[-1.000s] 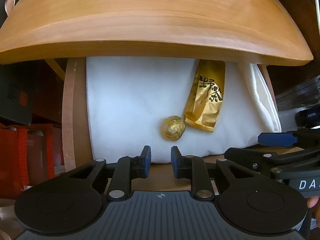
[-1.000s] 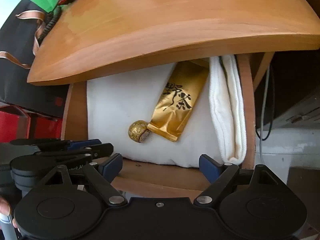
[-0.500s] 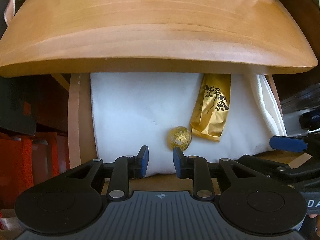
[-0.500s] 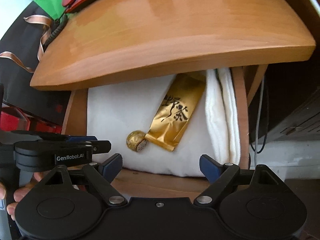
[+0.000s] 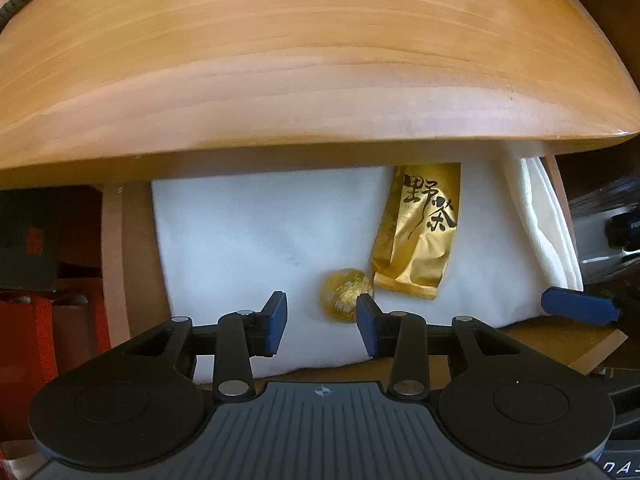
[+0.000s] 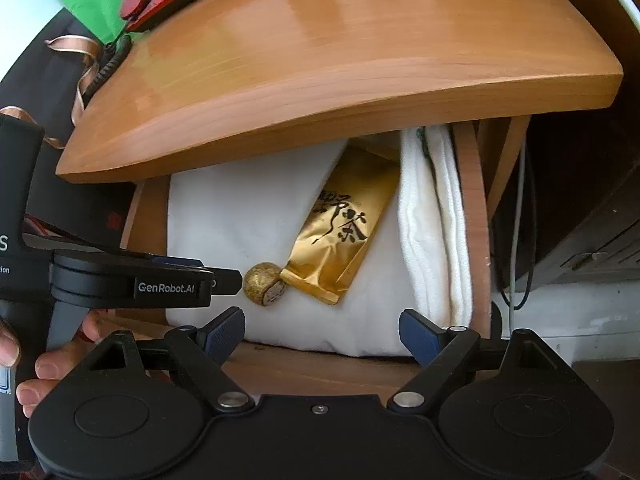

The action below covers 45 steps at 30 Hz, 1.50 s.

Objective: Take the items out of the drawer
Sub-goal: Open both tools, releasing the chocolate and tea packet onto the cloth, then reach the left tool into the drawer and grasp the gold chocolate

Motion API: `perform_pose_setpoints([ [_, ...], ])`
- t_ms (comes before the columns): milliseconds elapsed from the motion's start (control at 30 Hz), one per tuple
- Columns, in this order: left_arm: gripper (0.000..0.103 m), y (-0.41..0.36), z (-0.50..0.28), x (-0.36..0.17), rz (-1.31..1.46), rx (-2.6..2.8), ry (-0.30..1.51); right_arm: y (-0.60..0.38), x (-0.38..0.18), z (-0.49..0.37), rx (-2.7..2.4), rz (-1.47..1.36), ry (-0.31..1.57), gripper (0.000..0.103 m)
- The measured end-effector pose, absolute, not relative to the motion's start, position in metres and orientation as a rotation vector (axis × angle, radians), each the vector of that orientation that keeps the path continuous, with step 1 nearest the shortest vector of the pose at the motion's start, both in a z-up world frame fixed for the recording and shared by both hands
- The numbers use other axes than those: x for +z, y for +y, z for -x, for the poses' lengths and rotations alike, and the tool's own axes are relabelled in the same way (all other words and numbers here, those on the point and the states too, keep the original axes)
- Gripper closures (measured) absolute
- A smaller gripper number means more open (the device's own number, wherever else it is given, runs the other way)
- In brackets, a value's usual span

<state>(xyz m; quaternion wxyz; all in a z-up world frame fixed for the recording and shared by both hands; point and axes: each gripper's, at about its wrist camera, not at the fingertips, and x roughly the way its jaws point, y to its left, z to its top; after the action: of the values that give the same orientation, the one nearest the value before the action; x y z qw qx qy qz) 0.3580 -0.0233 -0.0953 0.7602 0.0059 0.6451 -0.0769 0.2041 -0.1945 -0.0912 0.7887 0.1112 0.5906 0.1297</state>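
**Left gripper lined up on the foil ball**

The left gripper [image 5: 322, 322] is held partly spread, nothing between its pads, the foil-wrapped ball [image 5: 346, 294] lying just ahead and nearer the right pad. A small shift toward the ball is advised before closing – gently, since it is likely to roll on the white cloth [image 5: 248, 232]. The right gripper [image 6: 322, 330] is spread wide and empty. Beside the ball, touching it, lies the gold tea packet [image 6: 344, 232] in the open drawer [image 6: 478, 216] under the desk [image 6: 320, 60].
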Motion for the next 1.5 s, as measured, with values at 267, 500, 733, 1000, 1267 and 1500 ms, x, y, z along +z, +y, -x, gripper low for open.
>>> perform_pose_setpoints([
  [267, 0.056, -0.035, -0.367, -0.107, -0.049, -0.167, 1.431, -0.195, -0.093, -0.207, 0.299, -0.253, 1.273, 0.017],
  [500, 0.056, -0.037, -0.372, -0.120, -0.023, -0.162, 1.472, -0.199, -0.093, -0.208, 0.315, -0.267, 1.276, 0.017],
  [733, 0.057, -0.038, -0.377, -0.126, 0.003, -0.145, 1.501, -0.200, -0.095, -0.207, 0.327, -0.274, 1.275, 0.015],
  [1000, 0.061, -0.042, -0.380, -0.130, -0.002, -0.136, 1.517, -0.203, -0.097, -0.207, 0.340, -0.279, 1.270, 0.014],
  [1267, 0.065, -0.040, -0.381, -0.135, 0.003, -0.122, 1.552, -0.208, -0.098, -0.208, 0.351, -0.292, 1.268, 0.014],
  [1500, 0.066, -0.036, -0.380, -0.138, 0.006, -0.120, 1.573, -0.208, -0.098, -0.208, 0.357, -0.288, 1.269, 0.013],
])
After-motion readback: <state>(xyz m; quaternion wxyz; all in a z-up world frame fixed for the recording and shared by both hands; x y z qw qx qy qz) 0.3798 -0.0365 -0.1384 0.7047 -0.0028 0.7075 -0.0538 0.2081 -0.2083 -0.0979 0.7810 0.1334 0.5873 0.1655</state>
